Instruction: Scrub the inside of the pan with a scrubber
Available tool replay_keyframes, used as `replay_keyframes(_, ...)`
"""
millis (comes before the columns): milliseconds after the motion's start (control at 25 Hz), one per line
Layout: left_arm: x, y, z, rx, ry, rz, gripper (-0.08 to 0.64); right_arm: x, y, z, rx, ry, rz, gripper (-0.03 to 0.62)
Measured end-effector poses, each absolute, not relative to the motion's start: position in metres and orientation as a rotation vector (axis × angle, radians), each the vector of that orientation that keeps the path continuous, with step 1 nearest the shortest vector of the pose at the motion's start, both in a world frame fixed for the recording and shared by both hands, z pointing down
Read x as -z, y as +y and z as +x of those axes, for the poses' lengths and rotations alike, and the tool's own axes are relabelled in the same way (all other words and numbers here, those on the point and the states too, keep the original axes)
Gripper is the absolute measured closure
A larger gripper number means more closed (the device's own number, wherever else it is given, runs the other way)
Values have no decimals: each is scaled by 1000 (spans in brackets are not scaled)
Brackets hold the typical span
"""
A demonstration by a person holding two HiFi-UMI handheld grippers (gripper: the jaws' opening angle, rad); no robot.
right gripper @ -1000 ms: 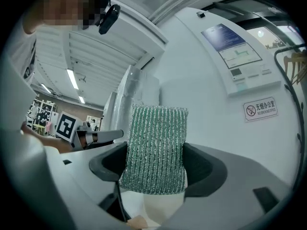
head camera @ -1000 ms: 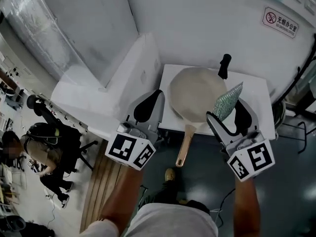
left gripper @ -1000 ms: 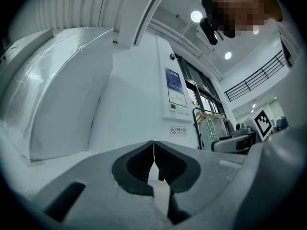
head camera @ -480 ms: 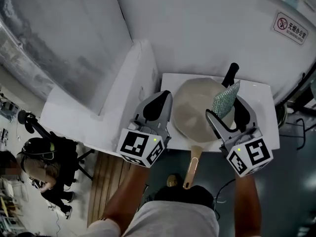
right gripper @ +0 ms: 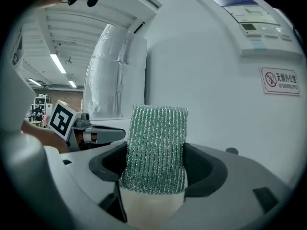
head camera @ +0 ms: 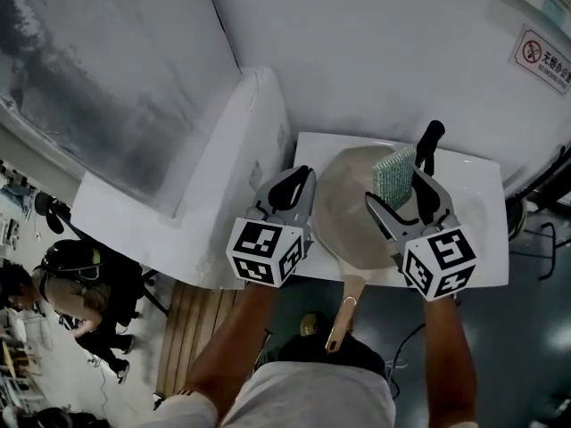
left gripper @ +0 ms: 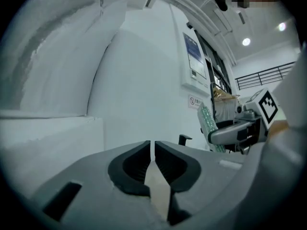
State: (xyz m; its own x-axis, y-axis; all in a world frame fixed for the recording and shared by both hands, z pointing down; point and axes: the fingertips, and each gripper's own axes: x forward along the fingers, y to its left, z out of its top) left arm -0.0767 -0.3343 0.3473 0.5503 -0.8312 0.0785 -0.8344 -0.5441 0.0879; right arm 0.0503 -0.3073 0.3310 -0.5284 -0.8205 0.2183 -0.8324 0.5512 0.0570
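One white table (head camera: pixel 489 226), bearing one pale pan (head camera: pixel 352 217), bowl upward, its wooden handle (head camera: pixel 343 315) jutting past the near edge. Two hand-held grippers. The left gripper (head camera: pixel 299 184) has its jaws all but together with nothing between them, and sits just beside the pan's left rim. The right gripper (head camera: pixel 406 193) is clamped on one green scrubber (head camera: pixel 393 173), upright over the pan's far right part. A second earlier the scrubber stood by the right rim; it has since come in over the bowl.

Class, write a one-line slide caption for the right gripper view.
Right hand-held gripper clamps a green scrubber, poised over the beige pan, white wall behind.
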Motion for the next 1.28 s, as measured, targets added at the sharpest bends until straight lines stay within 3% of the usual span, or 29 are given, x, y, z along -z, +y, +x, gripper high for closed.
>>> replay_keyframes(120, -361, -342, -75, -95, -1442, 2621, 527, -339, -319, 48, -96, -2550, 1355, 241)
replay_keyframes(280, -380, -349, -67, -183, -1420, 2577, 438, -355, -332, 47, -123, -2501, 1320, 241)
replay_keyframes(640, -444, -357, -62, -451, -1349, 2406, 369, -424, -350, 38, -255, -2303, 1189, 241)
replay_keyframes(1280, -517, -357, -62, -640, -1230, 2230, 365, -521, -377, 21, -377, -2106, 1031, 241)
